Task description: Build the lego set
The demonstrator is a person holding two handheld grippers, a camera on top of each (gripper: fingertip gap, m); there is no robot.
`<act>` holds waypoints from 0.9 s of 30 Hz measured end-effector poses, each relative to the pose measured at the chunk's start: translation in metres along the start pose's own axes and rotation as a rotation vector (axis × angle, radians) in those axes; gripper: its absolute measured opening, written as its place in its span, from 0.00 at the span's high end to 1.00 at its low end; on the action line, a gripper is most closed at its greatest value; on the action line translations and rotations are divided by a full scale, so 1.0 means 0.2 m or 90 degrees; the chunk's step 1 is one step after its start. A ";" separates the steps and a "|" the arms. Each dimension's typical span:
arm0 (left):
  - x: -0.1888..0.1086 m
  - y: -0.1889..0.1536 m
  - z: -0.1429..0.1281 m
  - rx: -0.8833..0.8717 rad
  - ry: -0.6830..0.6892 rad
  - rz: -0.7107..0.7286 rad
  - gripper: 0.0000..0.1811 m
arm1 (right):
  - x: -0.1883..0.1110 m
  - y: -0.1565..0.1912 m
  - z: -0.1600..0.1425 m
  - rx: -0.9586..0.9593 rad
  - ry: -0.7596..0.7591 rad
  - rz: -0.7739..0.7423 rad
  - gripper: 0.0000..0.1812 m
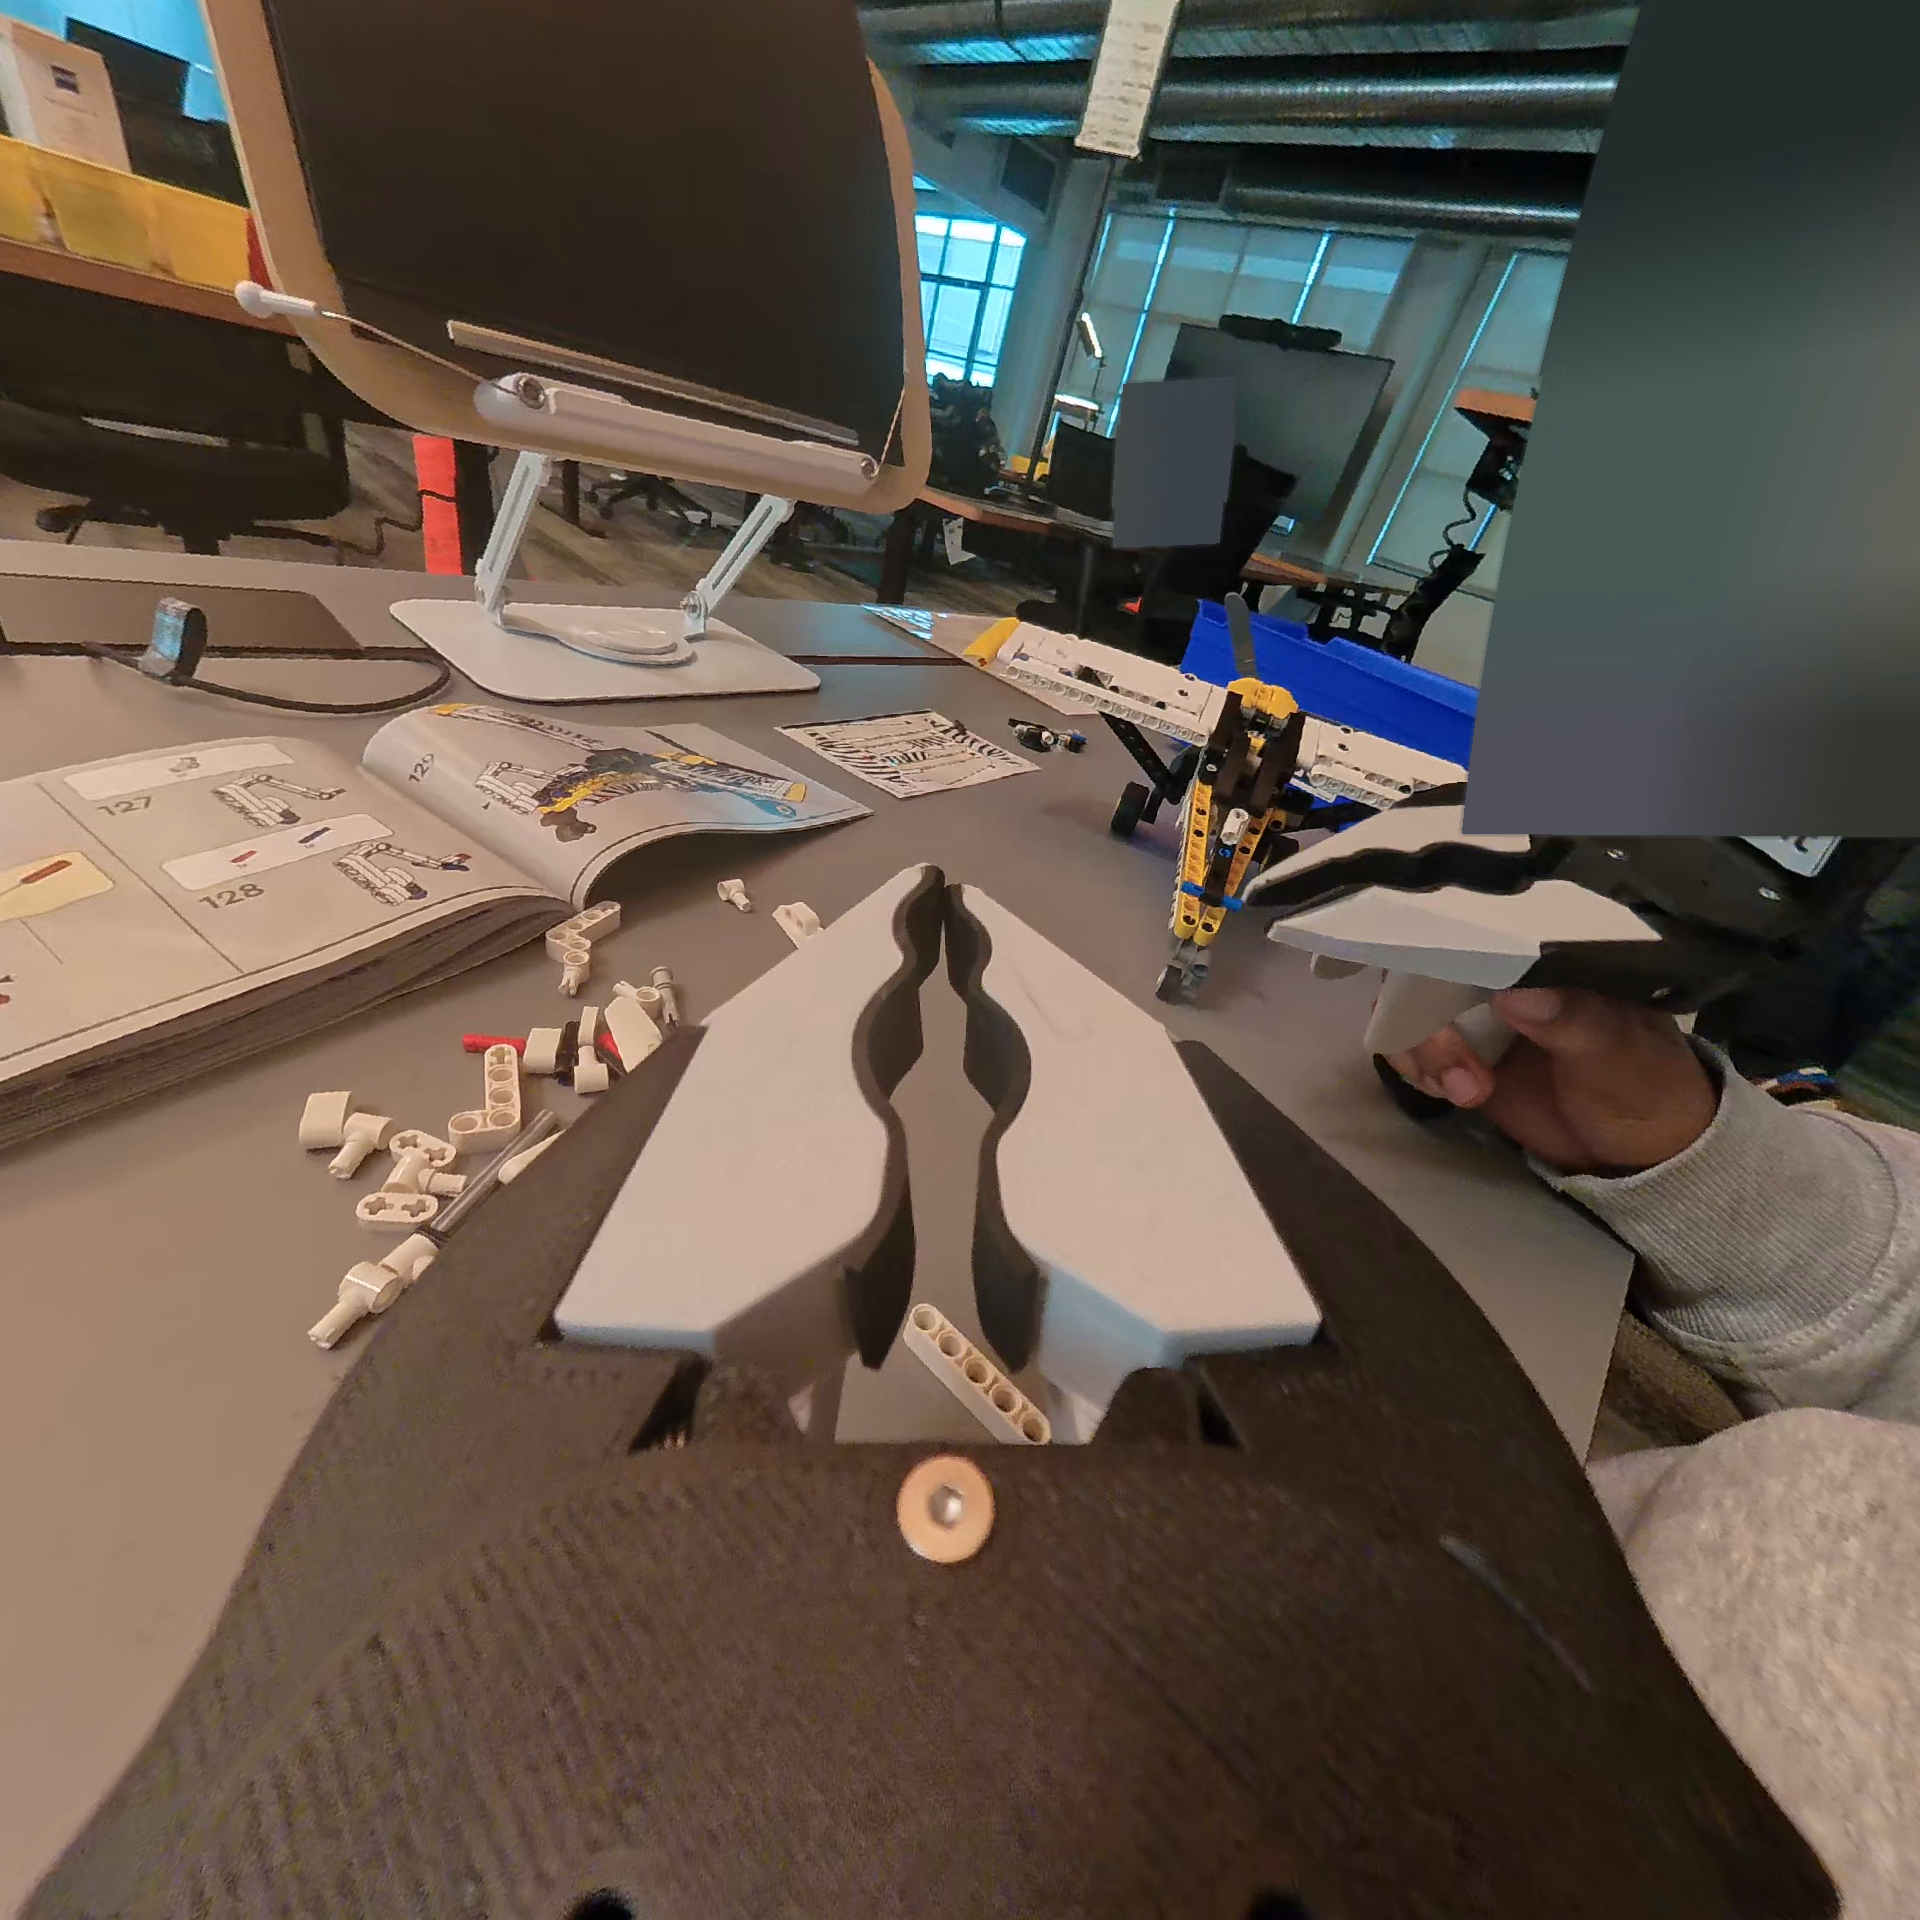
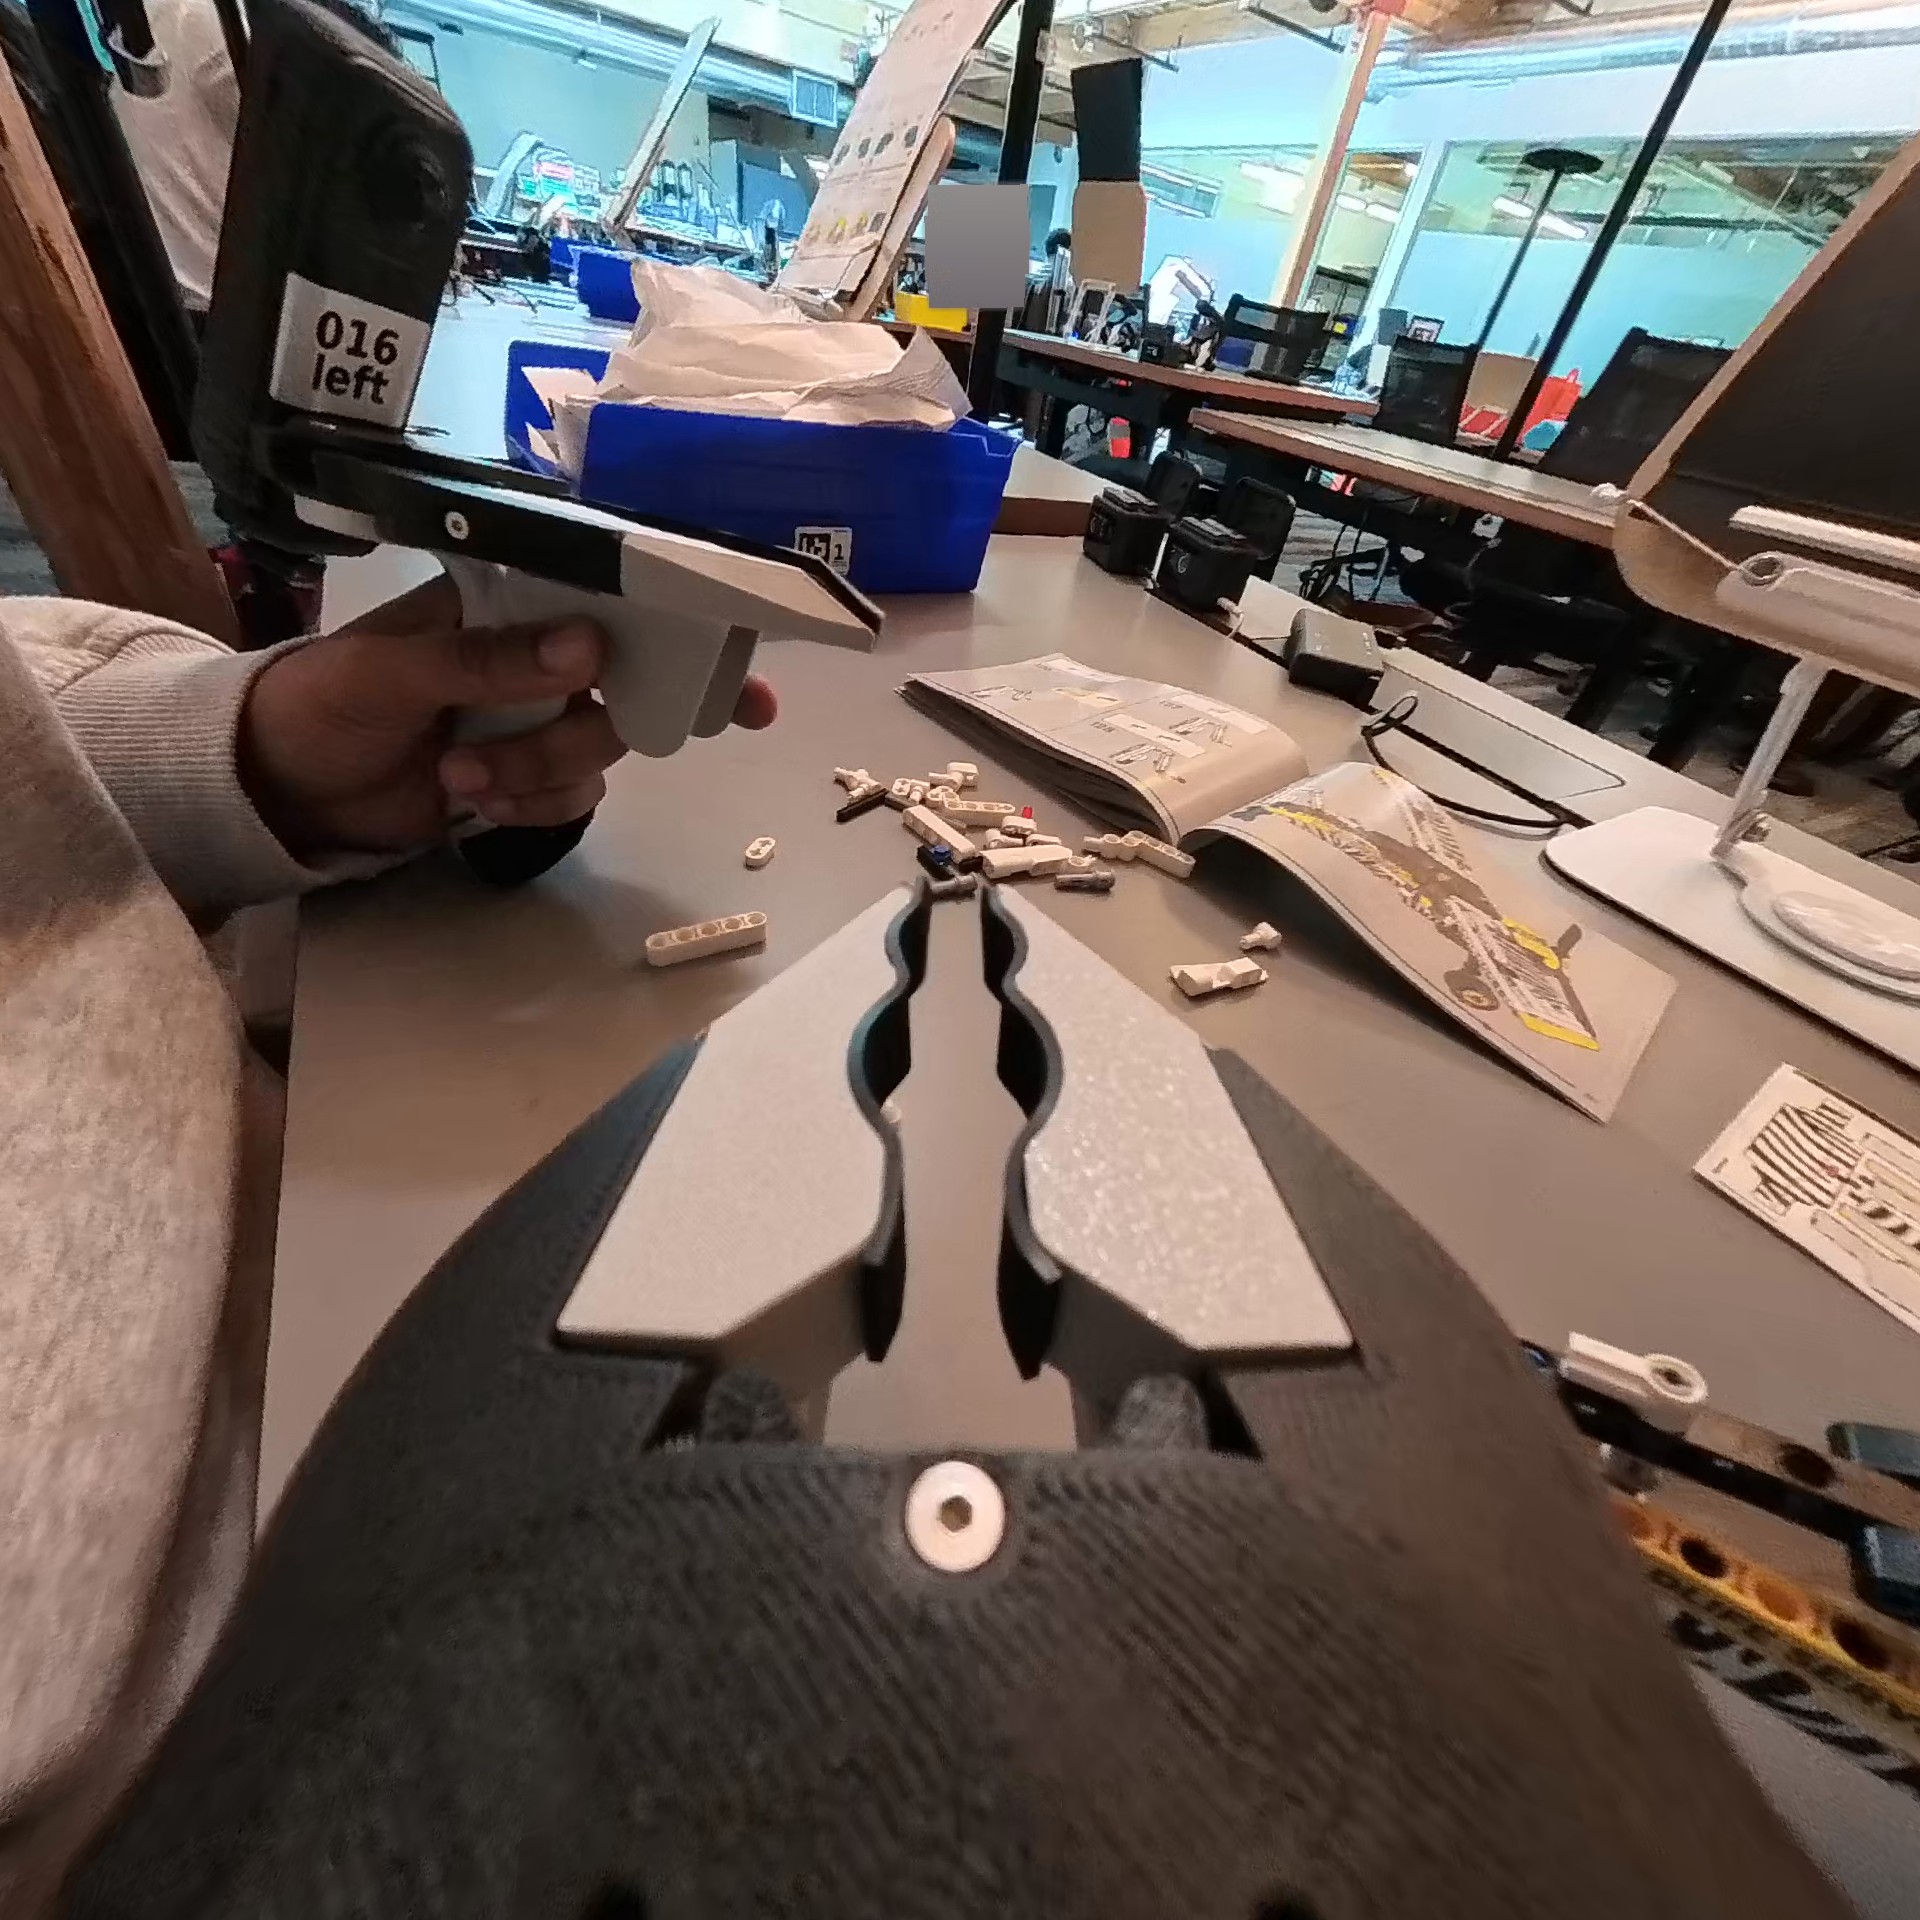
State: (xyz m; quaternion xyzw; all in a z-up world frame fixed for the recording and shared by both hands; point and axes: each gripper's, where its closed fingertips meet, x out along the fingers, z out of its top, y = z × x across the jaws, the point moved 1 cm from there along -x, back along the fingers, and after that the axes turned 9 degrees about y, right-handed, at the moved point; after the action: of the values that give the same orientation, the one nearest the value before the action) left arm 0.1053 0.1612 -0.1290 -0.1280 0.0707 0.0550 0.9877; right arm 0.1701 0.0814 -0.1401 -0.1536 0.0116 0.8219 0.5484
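My left gripper is shut and empty, held above the grey table. A white five-hole beam lies on the table under its fingers. Loose white lego pieces lie to its left. The yellow, black and white plane model stands to the right. My right gripper hovers by the model's yellow tail. In the right wrist view my right gripper is empty, with a narrow gap between its tips. It points at the loose pieces. The beam lies left of it, below the left gripper.
An open instruction booklet lies beyond the pieces. A sticker sheet lies near the model. A tablet on a stand and a cable are behind. A blue bin holds crumpled paper. My hands' fingertips stand some 10 cm from each other.
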 end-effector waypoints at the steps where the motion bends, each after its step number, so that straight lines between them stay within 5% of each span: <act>1: 0.00 0.00 0.00 0.000 0.000 -0.002 1.00 | 0.00 0.01 0.00 0.001 -0.002 0.012 0.95; 6: 0.01 0.00 0.00 0.002 0.005 0.000 1.00 | 0.04 0.11 -0.02 0.028 0.043 0.083 0.91; 11: 0.01 0.00 -0.01 0.001 0.008 -0.002 1.00 | 0.12 0.14 -0.19 0.187 0.260 0.085 0.66; 17: 0.01 -0.01 0.00 0.003 0.004 -0.004 1.00 | 0.12 0.16 -0.37 0.227 0.404 0.059 0.76; 20: 0.00 -0.01 0.00 0.008 0.002 -0.004 1.00 | 0.12 0.21 -0.36 0.240 0.404 0.098 0.86; 27: 0.00 -0.02 0.00 0.013 -0.001 -0.018 1.00 | 0.10 0.19 -0.22 0.188 0.289 0.120 0.89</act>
State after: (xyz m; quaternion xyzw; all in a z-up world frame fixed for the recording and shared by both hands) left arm 0.1062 0.1566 -0.1276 -0.1188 0.0691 0.0404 0.9897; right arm 0.1401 0.0752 -0.1933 -0.2504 0.2679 0.8034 0.4692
